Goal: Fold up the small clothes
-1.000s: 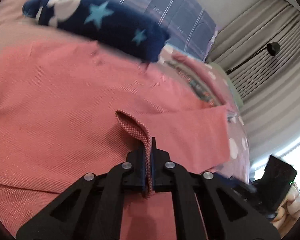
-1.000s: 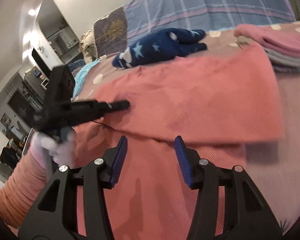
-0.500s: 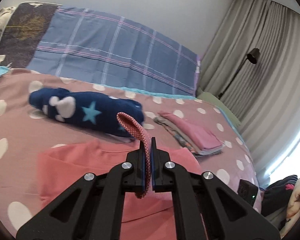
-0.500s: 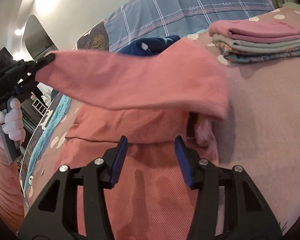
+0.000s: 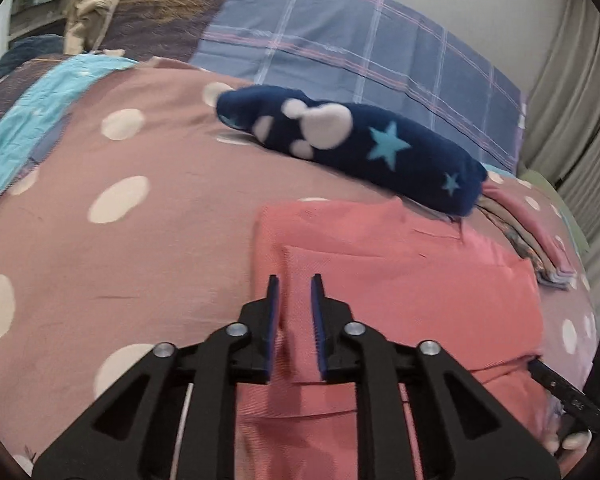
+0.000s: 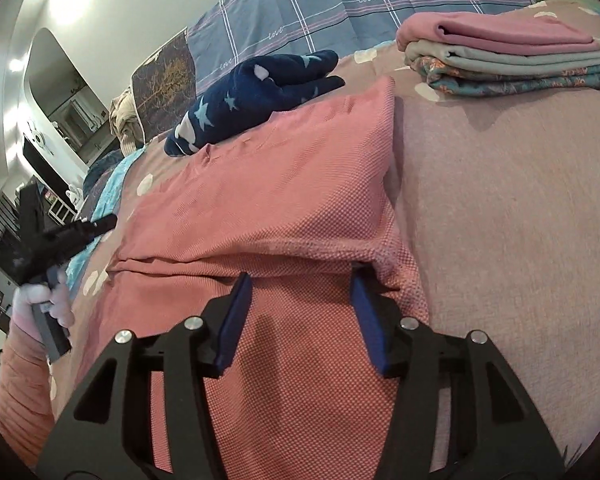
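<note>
A coral-pink garment (image 5: 412,288) lies on the bed with one part folded over itself. My left gripper (image 5: 294,280) hovers over its left edge. Its jaws are opening, with a narrow gap, and no cloth is pinched between them. In the right wrist view the same garment (image 6: 292,184) fills the middle. My right gripper (image 6: 300,276) stands open over it, its fingertips at the lower edge of the folded layer. The left gripper (image 6: 110,222) shows there at the far left, held by a hand and clear of the cloth.
A navy star-print garment (image 5: 352,140) lies bunched just beyond the pink one. A stack of folded clothes (image 6: 508,52) sits at the far right on the dotted bedspread (image 5: 120,240). Plaid pillows (image 5: 360,52) line the headboard. The right gripper's body (image 5: 560,396) shows at the lower right.
The left gripper carried the garment's pinched edge up and across, laid it flat as a folded layer, and let go as its jaws parted. The right gripper stayed open and dipped slightly.
</note>
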### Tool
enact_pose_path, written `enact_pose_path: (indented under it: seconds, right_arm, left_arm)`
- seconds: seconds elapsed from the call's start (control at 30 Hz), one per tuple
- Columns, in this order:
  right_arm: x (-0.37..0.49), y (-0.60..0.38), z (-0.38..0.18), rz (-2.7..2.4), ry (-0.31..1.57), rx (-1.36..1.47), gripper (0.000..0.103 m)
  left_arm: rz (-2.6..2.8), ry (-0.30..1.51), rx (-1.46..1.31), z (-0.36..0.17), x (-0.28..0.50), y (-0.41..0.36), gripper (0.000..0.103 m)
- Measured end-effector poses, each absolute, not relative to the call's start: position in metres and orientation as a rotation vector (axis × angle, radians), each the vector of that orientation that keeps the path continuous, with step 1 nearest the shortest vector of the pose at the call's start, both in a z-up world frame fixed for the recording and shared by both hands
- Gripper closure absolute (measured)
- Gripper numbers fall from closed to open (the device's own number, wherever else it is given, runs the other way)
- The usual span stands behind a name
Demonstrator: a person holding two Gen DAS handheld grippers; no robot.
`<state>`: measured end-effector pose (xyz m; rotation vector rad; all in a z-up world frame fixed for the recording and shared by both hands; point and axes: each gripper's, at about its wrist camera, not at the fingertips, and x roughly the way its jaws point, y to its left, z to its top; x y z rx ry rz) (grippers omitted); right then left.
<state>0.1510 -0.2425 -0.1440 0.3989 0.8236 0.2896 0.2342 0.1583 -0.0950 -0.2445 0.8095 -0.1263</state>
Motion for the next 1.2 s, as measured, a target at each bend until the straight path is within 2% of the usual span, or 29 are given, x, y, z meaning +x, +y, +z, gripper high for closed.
enact_pose_path:
  seconds: [0.13, 0.23, 0.27, 0.3, 0.37, 0.43, 0.47, 0.67, 0.8, 0.9, 1.0, 1.03, 1.07, 1.1, 1.2]
  right_arm:
    - [0.149, -0.242, -0.141, 0.266, 0.811, 0.397, 0.053]
    - [0.145, -0.243, -0.134, 0.189, 0.777, 0.369, 0.054]
    - [0.143, -0.247, -0.131, 0.117, 0.767, 0.362, 0.064]
    - [0.142, -0.253, -0.132, 0.069, 0.773, 0.379, 0.079]
    - [0.140, -0.264, -0.134, -0.014, 0.793, 0.414, 0.097]
    - [0.131, -0.276, -0.134, -0.125, 0.780, 0.417, 0.074]
    - [0.129, -0.279, -0.134, -0.143, 0.774, 0.412, 0.071]
    - [0.138, -0.282, -0.120, 0.034, 0.754, 0.400, 0.069]
    - [0.173, -0.285, -0.111, 0.125, 0.766, 0.417, 0.061]
    - [0.210, -0.290, -0.119, 0.193, 0.824, 0.541, 0.052]
    - [0.246, -0.293, -0.129, 0.157, 0.859, 0.600, 0.052]
    - [0.259, -0.293, -0.131, 0.134, 0.856, 0.591, 0.054]
    - [0.266, -0.291, -0.132, 0.126, 0.854, 0.574, 0.090]
    - [0.277, -0.287, -0.132, 0.130, 0.858, 0.518, 0.099]
    - [0.281, -0.279, -0.117, 0.057, 0.791, 0.346, 0.100]
  left_arm:
    - [-0.196, 0.773, -0.233, -0.090, 0.225, 0.146, 0.081]
    - [-0.249, 0.807, -0.182, -0.103, 0.225, 0.120, 0.071]
    - [-0.248, 0.845, -0.158, -0.113, 0.226, 0.113, 0.068]
    - [-0.238, 0.897, -0.129, -0.127, 0.229, 0.106, 0.067]
    - [-0.213, 0.870, -0.050, -0.141, 0.225, 0.094, 0.062]
    - [-0.210, 0.871, -0.046, -0.139, 0.224, 0.094, 0.061]
    - [-0.209, 0.868, -0.042, -0.140, 0.223, 0.094, 0.060]
    - [-0.200, 0.862, -0.020, -0.142, 0.221, 0.091, 0.059]
    - [-0.200, 0.861, -0.019, -0.140, 0.222, 0.090, 0.059]
    - [-0.199, 0.861, -0.016, -0.140, 0.222, 0.090, 0.059]
    - [-0.199, 0.861, -0.016, -0.140, 0.221, 0.090, 0.059]
    - [-0.200, 0.861, -0.017, -0.140, 0.221, 0.090, 0.058]
    - [-0.201, 0.861, -0.019, -0.140, 0.222, 0.090, 0.058]
    - [-0.202, 0.860, -0.021, -0.140, 0.222, 0.091, 0.058]
    - [-0.202, 0.859, -0.019, -0.140, 0.221, 0.090, 0.058]
